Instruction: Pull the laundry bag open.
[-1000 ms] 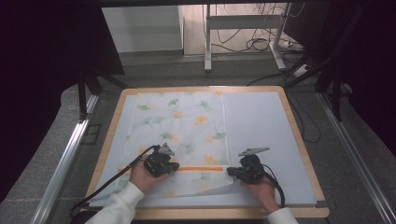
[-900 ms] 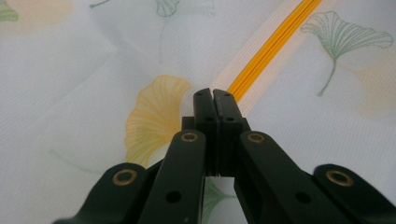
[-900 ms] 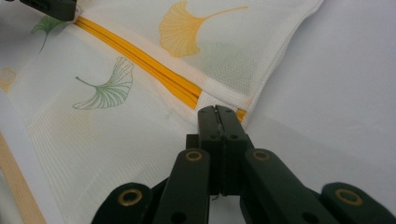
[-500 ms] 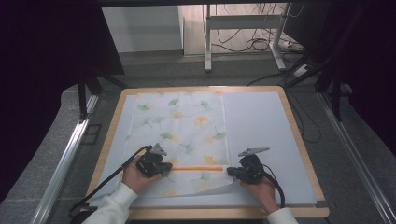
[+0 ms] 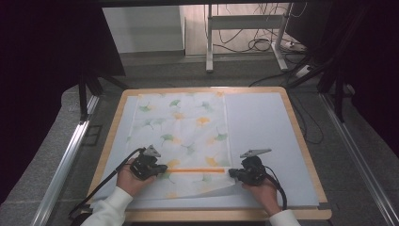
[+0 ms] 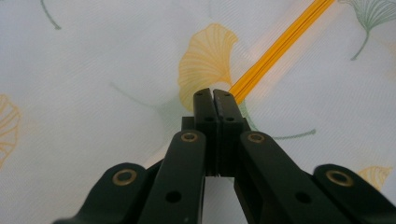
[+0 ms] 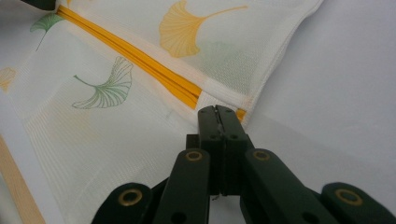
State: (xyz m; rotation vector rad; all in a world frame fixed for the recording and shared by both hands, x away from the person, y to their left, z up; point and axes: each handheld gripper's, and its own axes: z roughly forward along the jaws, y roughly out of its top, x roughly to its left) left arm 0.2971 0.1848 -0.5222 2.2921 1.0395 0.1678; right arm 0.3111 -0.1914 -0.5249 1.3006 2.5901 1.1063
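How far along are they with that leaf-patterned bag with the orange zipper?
Done so far: the leaf-print bag lies spread flat on the mat. In hand: the left gripper and right gripper are both shut at opposite ends of the orange zipper. Whether either actually pinches it is unclear. Probably left: sliding the zipper along, or folding the bag.

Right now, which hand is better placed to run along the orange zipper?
Left, probably. The left tongs are closed right at the end of the orange zipper, in line with it. The right tongs pinch the corner hem of the mesh bag, anchoring it.
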